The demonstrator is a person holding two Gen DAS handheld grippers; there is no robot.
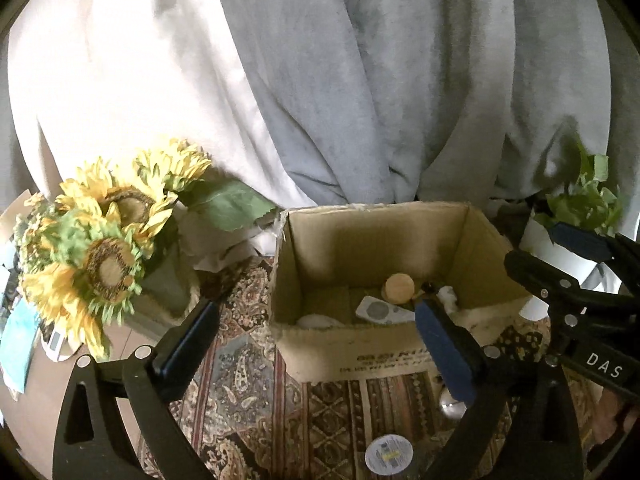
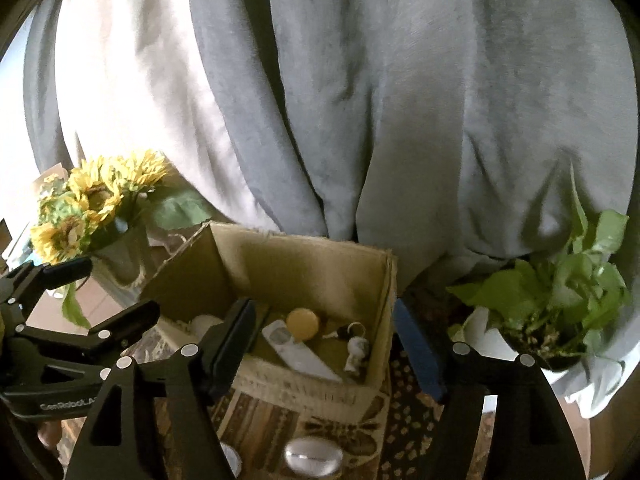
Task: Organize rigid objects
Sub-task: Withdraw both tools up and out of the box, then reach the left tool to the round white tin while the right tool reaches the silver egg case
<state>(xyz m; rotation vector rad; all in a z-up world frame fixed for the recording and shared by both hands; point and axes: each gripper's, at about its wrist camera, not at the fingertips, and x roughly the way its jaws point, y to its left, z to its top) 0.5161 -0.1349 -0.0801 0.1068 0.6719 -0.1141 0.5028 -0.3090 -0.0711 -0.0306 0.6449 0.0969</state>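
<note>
An open cardboard box stands on a patterned rug. Inside it lie a round wooden lid, a white remote, a bunch of keys and a small white figurine. My left gripper is open above the box's near wall, with nothing between its fingers. To its right, my right gripper is also open and empty, over the box's front right part. On the rug before the box lie a shiny silver object and a round labelled disc.
A vase of sunflowers stands left of the box. To the right of the box there is a leafy plant in a white pot. Grey and white curtains hang right behind the box. Papers lie at the far left.
</note>
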